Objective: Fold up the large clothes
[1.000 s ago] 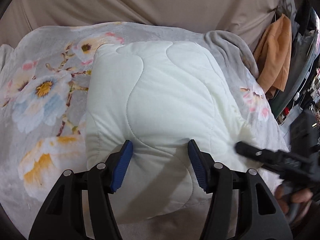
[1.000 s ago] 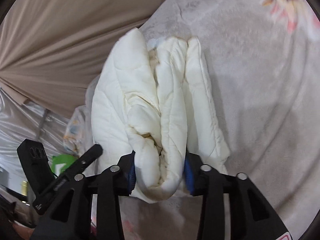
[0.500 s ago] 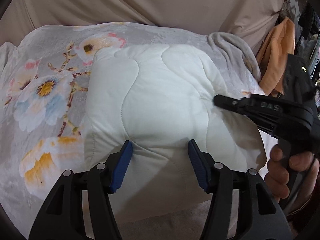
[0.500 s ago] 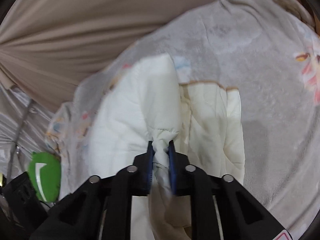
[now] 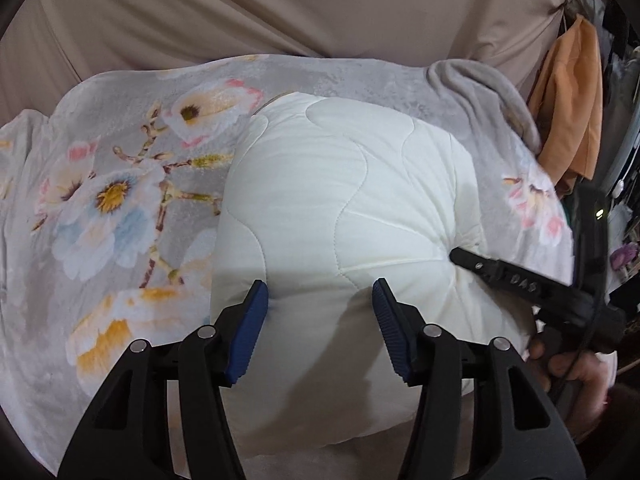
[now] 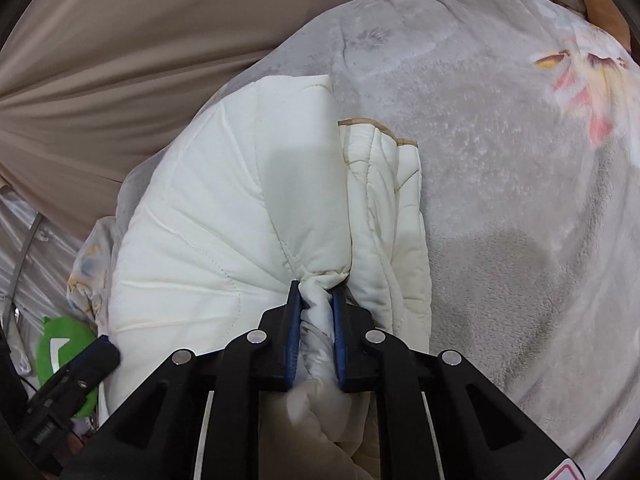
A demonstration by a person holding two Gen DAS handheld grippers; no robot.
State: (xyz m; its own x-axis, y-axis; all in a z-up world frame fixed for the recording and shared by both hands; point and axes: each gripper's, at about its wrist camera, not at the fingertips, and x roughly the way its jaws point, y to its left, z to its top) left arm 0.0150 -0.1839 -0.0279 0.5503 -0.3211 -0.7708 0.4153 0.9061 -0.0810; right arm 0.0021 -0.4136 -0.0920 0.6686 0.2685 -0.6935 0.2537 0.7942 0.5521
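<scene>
1. The white quilted comforter (image 5: 344, 208) lies on the bed, on a grey floral blanket (image 5: 120, 184), already folded into a thick bundle of several layers.
2. The right tool (image 6: 315, 292) is clamped on a bunched piece of the bundle's top layer; the cloth wrinkles toward the pinch.
3. The left tool (image 5: 320, 300) has its pads half apart and pressed into the near edge of the bundle, with a bulge of cloth between them; it pins rather than pinches.
4. I judge the step to be a last fold or tidy of the bundle.
5. The next move probably calls for pulling the pinched layer across while the left side keeps the stack from sliding or opening.
</scene>
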